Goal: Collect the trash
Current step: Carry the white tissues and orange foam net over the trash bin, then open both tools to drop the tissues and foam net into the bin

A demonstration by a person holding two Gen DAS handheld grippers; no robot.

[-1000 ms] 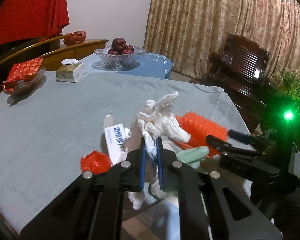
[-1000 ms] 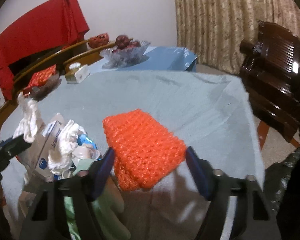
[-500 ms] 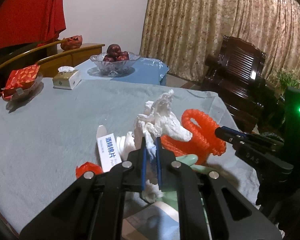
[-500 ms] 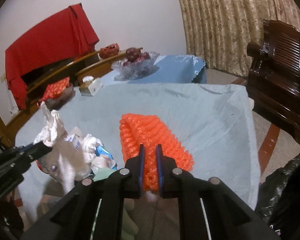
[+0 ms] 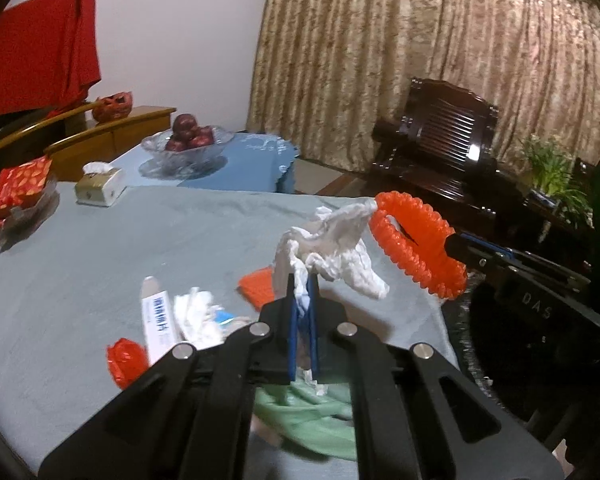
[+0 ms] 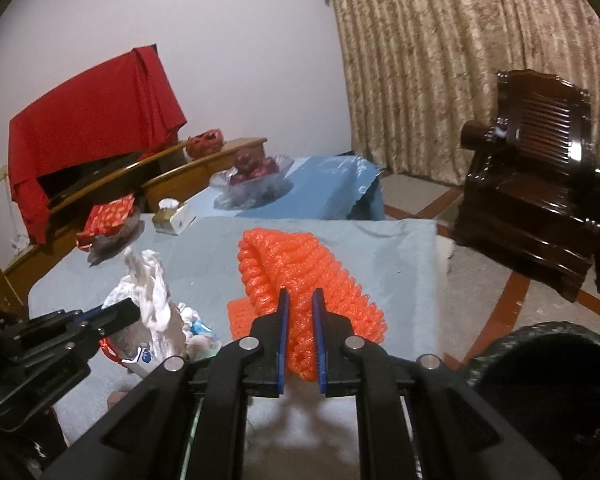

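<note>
My left gripper [image 5: 302, 294] is shut on a crumpled white tissue [image 5: 332, 248] and holds it above the grey-blue tablecloth [image 5: 100, 264]. My right gripper [image 6: 300, 320] is shut on an orange foam net [image 6: 296, 264], which hangs clear of the table; in the left wrist view the same net [image 5: 416, 240] curls beside the tissue. In the right wrist view, my left gripper [image 6: 128, 312] shows at the left with its tissue [image 6: 148, 292]. Below lie a white labelled box [image 5: 158, 320], a red wrapper [image 5: 126, 360], more tissues [image 5: 198, 316], a flat orange foam piece [image 5: 258, 290] and a green glove [image 5: 312, 412].
A black trash bag [image 6: 548, 380] gapes off the table's right edge. At the far side stand a glass fruit bowl [image 5: 184, 146], a tissue box [image 5: 100, 188] and a red snack packet [image 5: 18, 188]. A dark wooden chair [image 5: 444, 148] stands before the curtain.
My right gripper shut on the orange foam net and lifted it off the table. The left gripper rose with the tissue in it, away from the pile.
</note>
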